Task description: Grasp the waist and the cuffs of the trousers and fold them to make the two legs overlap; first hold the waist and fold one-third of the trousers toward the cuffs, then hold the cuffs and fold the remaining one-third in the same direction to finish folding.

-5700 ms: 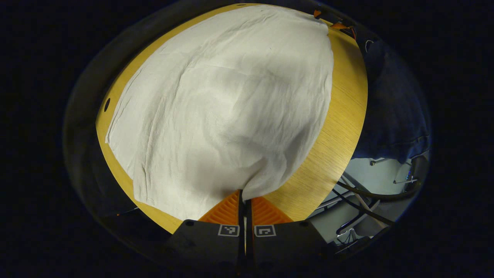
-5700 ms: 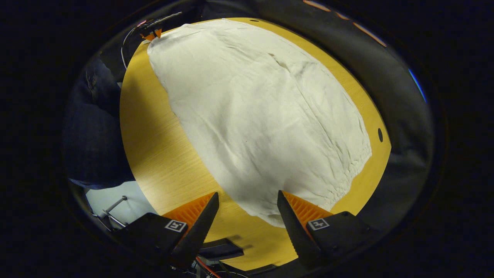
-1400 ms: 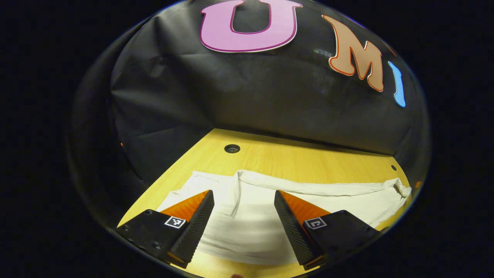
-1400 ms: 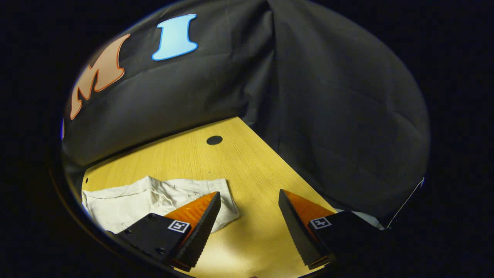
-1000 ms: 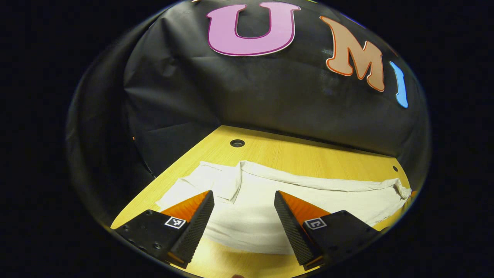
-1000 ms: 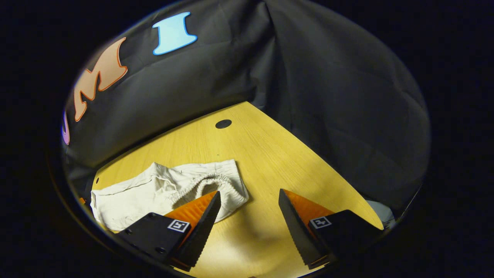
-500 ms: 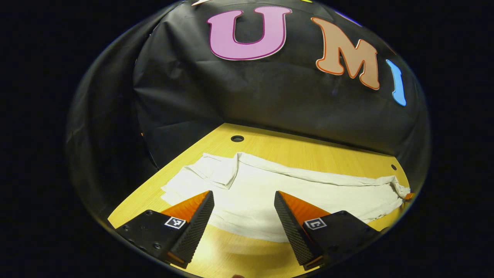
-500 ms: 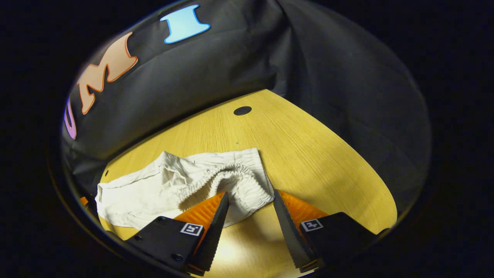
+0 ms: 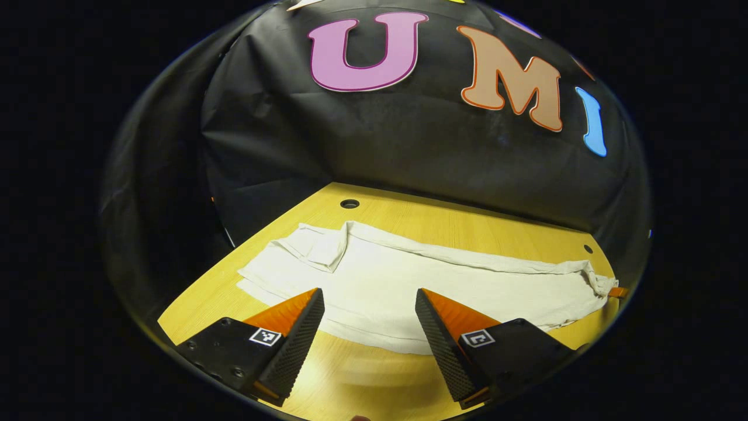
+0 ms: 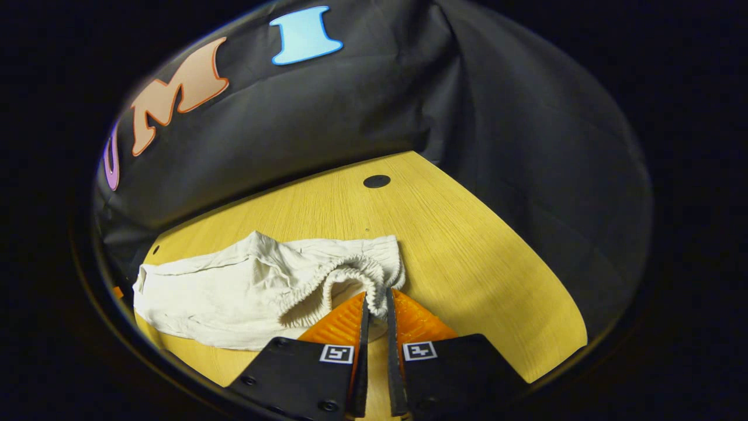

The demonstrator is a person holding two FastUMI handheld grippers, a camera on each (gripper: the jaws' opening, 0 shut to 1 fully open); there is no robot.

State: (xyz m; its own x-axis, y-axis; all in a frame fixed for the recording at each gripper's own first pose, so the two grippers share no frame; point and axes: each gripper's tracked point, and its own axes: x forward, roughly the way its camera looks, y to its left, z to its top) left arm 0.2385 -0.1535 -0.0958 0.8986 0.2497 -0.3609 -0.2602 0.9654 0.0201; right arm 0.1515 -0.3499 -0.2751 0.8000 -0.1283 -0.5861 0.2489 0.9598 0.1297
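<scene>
The off-white trousers (image 9: 409, 280) lie lengthwise on the wooden table (image 9: 456, 225), one leg over the other. Their cuffs (image 9: 280, 266) are at the left, with a corner flipped over. The gathered waist (image 9: 593, 280) is at the far right. My left gripper (image 9: 370, 327) hovers open over the near edge of the legs, with nothing between its fingers. In the right gripper view the trousers (image 10: 234, 292) bunch up and the elastic waistband (image 10: 356, 272) arches off the table. My right gripper (image 10: 374, 307) is shut on that waistband at its near end.
The black cloth wall (image 9: 409, 152) closes the back and sides of the table. Round cable holes (image 9: 349, 203) (image 10: 377, 180) sit near the back edge. Bare wood (image 10: 479, 269) stretches to the right of the waist.
My right gripper came in over the waistband and shut on it; half a second ago it was still open. My left gripper, shut on the cloth earlier, stands open and has drawn back slightly.
</scene>
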